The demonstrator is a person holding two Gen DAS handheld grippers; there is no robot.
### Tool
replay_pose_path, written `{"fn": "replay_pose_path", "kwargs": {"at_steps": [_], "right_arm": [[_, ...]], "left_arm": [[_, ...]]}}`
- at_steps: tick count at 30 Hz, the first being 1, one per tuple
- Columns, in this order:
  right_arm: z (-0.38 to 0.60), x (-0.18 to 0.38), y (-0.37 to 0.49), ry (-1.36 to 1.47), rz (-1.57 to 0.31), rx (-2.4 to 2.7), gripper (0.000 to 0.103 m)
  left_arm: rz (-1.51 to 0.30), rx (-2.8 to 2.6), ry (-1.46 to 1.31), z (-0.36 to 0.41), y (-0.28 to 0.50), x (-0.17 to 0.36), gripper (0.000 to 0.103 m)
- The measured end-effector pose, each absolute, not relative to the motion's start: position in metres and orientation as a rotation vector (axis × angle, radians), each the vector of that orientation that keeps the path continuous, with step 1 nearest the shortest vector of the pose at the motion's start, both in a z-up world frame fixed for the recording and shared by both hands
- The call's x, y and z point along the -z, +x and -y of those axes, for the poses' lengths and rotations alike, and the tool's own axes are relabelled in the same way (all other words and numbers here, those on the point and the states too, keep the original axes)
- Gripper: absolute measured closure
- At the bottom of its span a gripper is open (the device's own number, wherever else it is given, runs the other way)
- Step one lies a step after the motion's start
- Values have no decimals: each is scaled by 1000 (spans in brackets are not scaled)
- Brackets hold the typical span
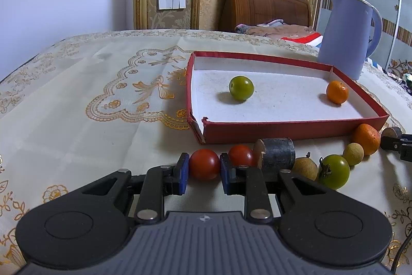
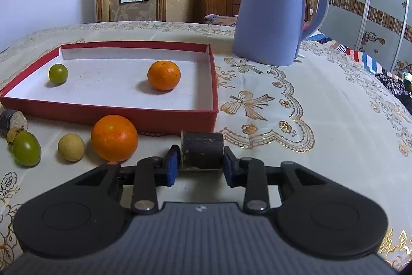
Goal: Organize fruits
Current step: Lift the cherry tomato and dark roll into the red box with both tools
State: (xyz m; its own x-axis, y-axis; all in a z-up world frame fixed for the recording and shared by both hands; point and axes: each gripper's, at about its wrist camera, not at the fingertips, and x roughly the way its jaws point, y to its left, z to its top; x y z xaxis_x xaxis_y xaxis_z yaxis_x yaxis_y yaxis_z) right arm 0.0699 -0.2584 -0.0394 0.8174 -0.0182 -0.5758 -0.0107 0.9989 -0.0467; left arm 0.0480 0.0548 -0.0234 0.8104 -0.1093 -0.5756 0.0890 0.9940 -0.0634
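Holding stock as follows: your left gripper is clenched on a red tomato low over the tablecloth; your right gripper brackets a dark cylinder, pads at both ends, though I cannot tell if it truly pinches. Red tray: one green tomato, one small orange. Outside, just before its front wall: second red tomato, large orange, green tomato, pale longans. Risks, by my judgement: squeezing harder may split the tomato; lifting carelessly may nudge its neighbour rolling; the cylinder is no fruit, so traying it missorts.
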Motion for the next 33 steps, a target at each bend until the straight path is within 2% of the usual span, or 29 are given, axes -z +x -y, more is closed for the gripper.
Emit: {"fn": "replay_pose_path", "kwargs": {"at_steps": [21,33], "right_arm": [[254,36,61,-20,-586,26,73],[256,36,61,-14,-590,36,72]], "left_arm": [[-567,57,35,-40,35,15,78],[-615,61,22,-43,41,22,78]]}}
